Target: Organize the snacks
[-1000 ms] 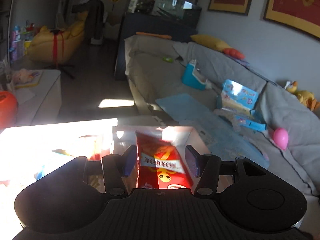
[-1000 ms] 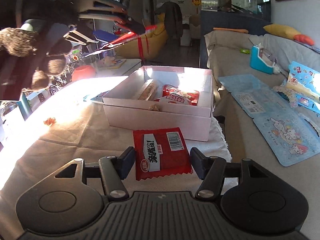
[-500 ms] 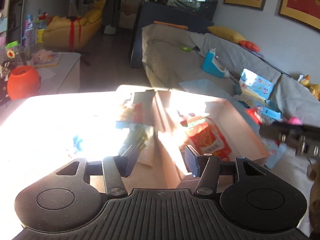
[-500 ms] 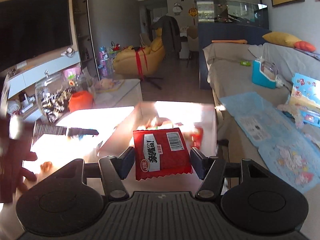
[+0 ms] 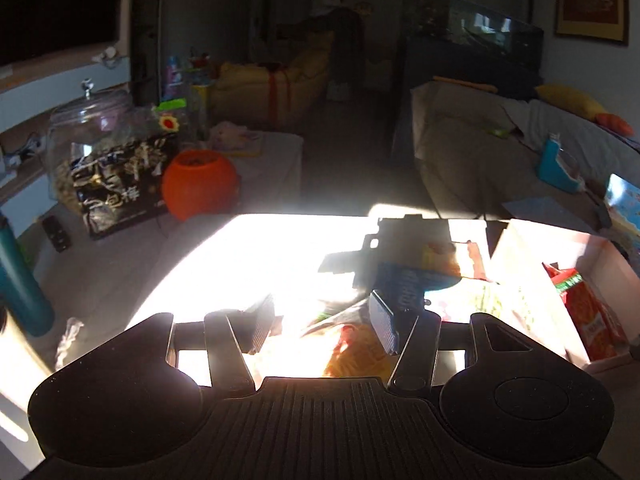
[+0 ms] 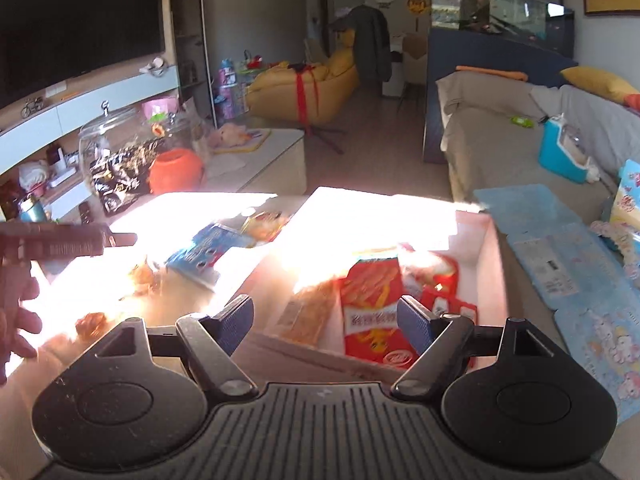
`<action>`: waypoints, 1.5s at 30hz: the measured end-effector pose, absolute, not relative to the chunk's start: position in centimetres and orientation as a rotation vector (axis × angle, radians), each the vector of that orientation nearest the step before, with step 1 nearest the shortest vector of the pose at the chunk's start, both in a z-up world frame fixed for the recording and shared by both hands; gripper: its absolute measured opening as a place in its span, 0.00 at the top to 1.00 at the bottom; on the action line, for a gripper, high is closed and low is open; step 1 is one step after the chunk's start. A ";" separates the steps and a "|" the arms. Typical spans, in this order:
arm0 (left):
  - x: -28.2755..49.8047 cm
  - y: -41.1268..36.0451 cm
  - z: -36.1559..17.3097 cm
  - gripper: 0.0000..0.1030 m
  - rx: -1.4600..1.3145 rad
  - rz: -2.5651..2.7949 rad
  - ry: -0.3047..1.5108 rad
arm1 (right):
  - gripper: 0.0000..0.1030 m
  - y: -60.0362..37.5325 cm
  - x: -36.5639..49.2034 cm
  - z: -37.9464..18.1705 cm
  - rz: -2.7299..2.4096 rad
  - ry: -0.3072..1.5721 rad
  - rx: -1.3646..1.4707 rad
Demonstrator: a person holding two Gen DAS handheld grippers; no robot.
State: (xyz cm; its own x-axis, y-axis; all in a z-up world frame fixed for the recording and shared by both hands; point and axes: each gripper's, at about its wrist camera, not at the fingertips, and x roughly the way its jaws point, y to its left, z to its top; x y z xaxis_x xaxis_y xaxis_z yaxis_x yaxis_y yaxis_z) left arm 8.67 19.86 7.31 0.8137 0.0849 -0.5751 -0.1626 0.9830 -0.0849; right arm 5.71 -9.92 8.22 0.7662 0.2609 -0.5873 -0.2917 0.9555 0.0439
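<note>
My right gripper [image 6: 326, 324] hovers over the white box [image 6: 486, 240], its jaws opening with nothing pressed between them. Under it a tall red snack packet [image 6: 372, 304] stands in the box, with smaller red packets [image 6: 450, 304] to its right. My left gripper [image 5: 322, 328] stands open above loose snacks on the sunlit table: an orange-yellow packet [image 5: 356, 356] lies under it and a blue packet [image 5: 404, 292] just beyond. The box [image 5: 532, 280] and a red packet [image 5: 588, 312] lie to its right. In the right wrist view the left gripper [image 6: 60, 244] and a hand [image 6: 20, 320] show at the far left.
A glass jar [image 6: 116, 160] of sweets and an orange pot [image 6: 176, 172] stand at the table's far left. A teal bottle [image 5: 20, 280] stands at the left edge. Strong glare washes out the table middle. A sofa [image 6: 500, 152] with blue mats runs along the right.
The left gripper swung left from the box to the loose snacks on the table. The right gripper carried its small red packet over the box; its jaws have spread and the packet has left them.
</note>
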 end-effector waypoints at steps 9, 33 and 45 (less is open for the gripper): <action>8.4 22.8 4.0 0.45 -0.189 0.134 0.675 | 0.21 -7.7 5.5 8.0 0.315 0.662 -0.077; 0.3 21.5 5.1 0.66 -0.375 -0.019 0.719 | 0.16 -1.1 4.3 5.3 0.508 0.789 -0.041; 3.1 21.0 4.7 0.66 -0.282 0.015 0.680 | 0.40 1.6 4.8 2.8 0.544 0.866 -0.069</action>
